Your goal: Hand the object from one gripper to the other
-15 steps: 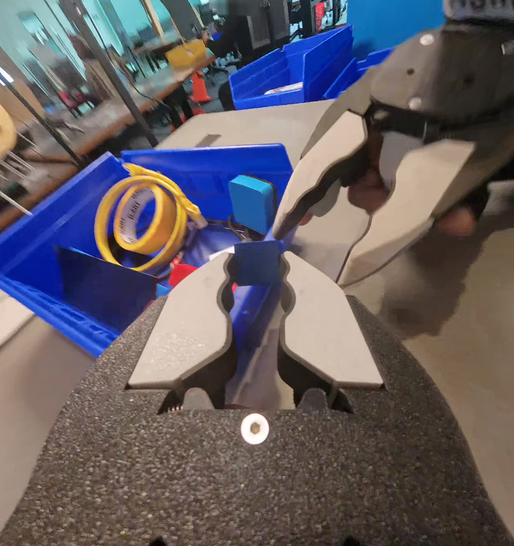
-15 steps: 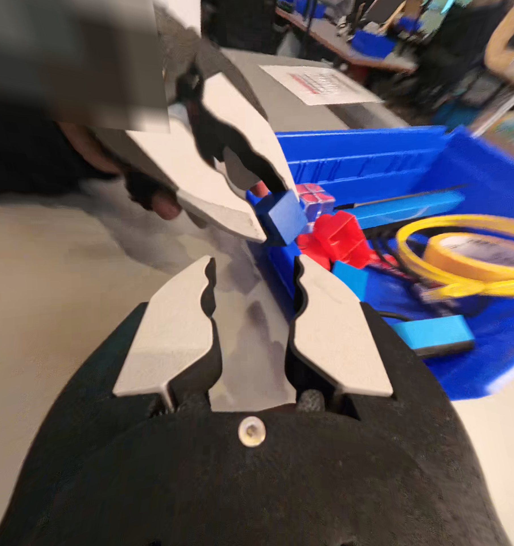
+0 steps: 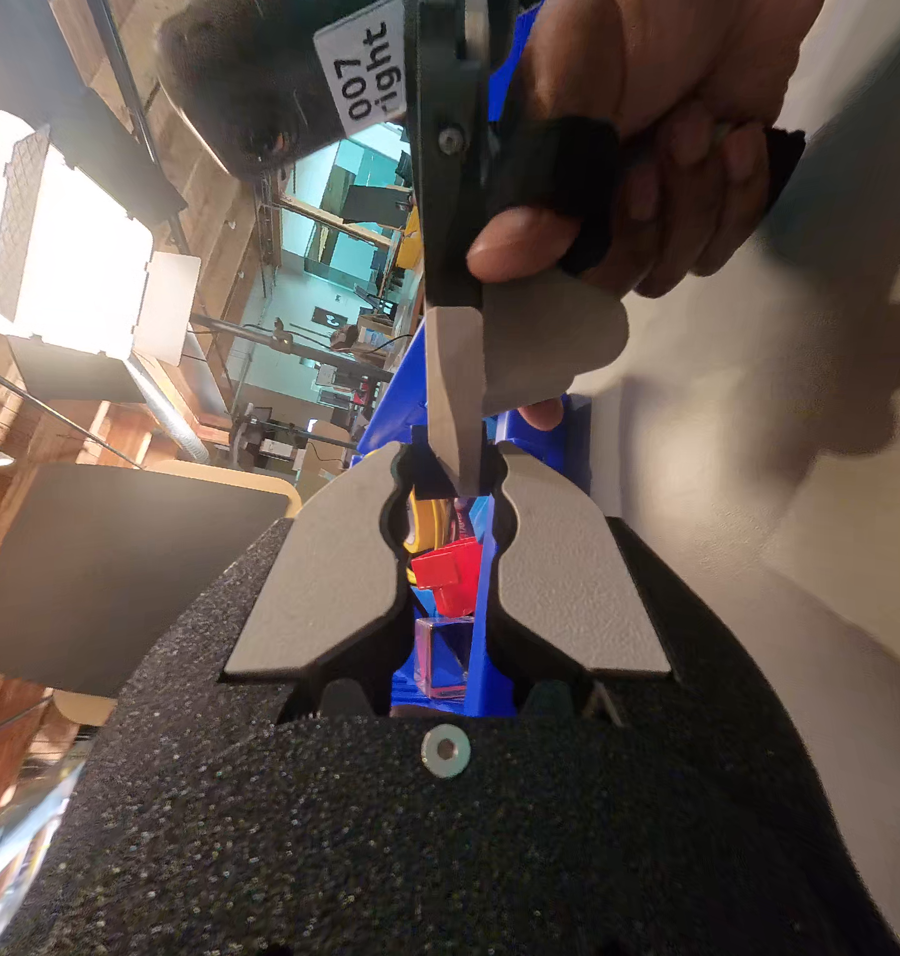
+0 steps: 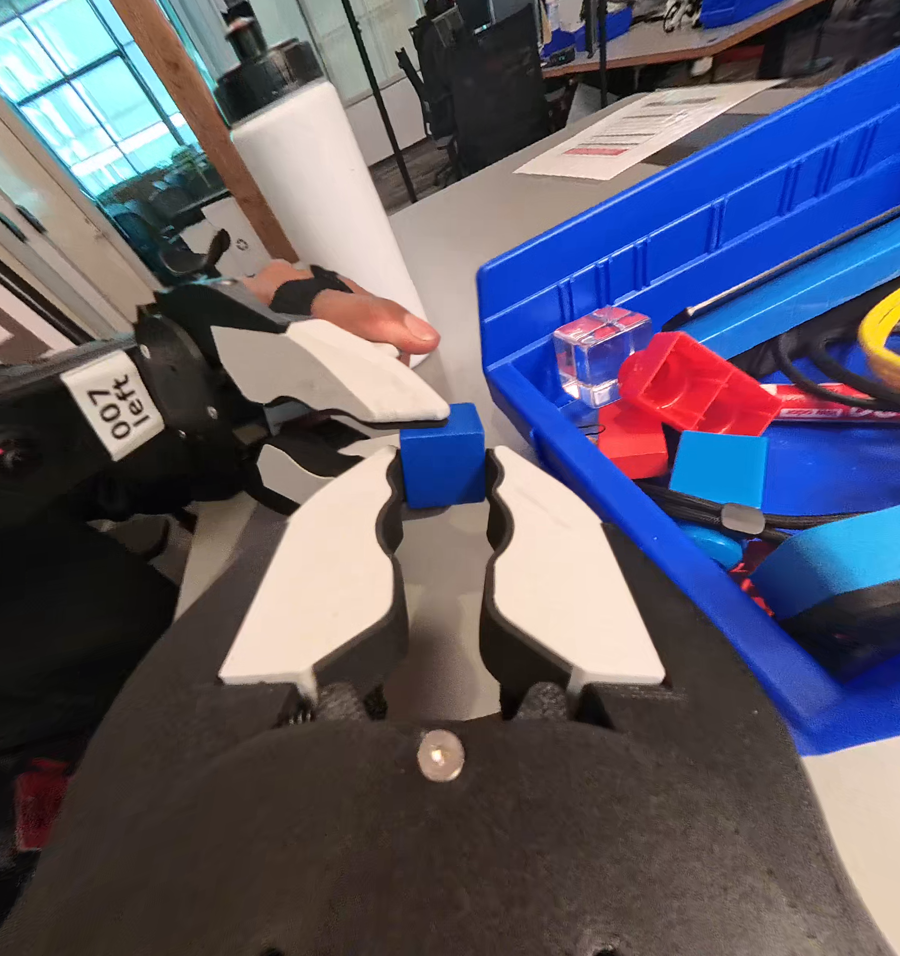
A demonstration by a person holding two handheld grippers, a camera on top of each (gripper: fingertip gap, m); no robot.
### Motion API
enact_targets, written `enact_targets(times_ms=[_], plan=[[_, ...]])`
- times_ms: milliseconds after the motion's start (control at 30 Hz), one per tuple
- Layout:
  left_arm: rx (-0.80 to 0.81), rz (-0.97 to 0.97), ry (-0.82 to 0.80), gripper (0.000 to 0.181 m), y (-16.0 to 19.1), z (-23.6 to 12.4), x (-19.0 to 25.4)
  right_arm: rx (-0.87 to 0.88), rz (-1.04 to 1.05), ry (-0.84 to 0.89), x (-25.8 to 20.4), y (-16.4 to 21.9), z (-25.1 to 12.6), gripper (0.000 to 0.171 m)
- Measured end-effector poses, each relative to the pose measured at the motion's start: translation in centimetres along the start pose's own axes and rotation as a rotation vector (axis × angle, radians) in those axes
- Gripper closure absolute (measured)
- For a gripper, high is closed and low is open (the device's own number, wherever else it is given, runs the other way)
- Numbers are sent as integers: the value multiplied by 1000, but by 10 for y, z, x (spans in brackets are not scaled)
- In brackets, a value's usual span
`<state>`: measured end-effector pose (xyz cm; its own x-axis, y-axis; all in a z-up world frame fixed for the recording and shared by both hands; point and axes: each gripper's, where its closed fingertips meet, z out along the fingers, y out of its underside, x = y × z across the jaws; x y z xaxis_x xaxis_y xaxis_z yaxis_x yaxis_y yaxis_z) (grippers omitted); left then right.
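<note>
Two grips: the cube [image 4: 440,455] is clamped by both grippers at once, crosswise.
Right gripper [image 4: 442,465]: its jaws are closed on the cube's two side faces, with the cube pinched at the very tips.
Left gripper [image 4: 416,434]: it comes in from the left with its jaws set on the top and underside of the cube (only the upper finger's contact is plainly seen; the lower one is mostly hidden).
Cube's place: it is held in the air above the table [image 4: 463,222], just beside the near wall of the bin [image 4: 644,248] and outside it.
Left wrist view: the cube is largely hidden behind a right finger seen edge-on, and only a dark sliver is made out between the left tips.
Changed: half a second ago the right jaws were spread wide and short of the cube, which was carried by the left alone; the gap has since been closed and the second grip made.
Meaning: the handover is judged to be at its midpoint, since the receiving grip is taken but the giving grip is not yet let go.
Next need: the left jaws would have to be parted and drawn back leftward.
Risk: with so shallow a hold, the cube could be twisted or dropped as the left fingers are slid off.
</note>
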<state>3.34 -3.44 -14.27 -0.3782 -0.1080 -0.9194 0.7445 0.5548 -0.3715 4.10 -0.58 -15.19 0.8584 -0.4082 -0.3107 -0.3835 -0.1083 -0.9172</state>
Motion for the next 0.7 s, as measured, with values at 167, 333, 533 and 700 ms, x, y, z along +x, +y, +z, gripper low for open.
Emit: enact_targets(times_ms=[167,333,533,700], plan=[[-60,-353,168,142,17,-1,0,1,-266,235,19,-8,-8,142],[-1,-1109,411,132,15,-10,-9,-8,-537,377,18,-15,-12,142],[38,-1594,664,123,6,-10,5,-104,-746,414,12,2,1,142],[-8,-1706,753,137,0,-4,27,-123,-769,392,8,9,6,141]])
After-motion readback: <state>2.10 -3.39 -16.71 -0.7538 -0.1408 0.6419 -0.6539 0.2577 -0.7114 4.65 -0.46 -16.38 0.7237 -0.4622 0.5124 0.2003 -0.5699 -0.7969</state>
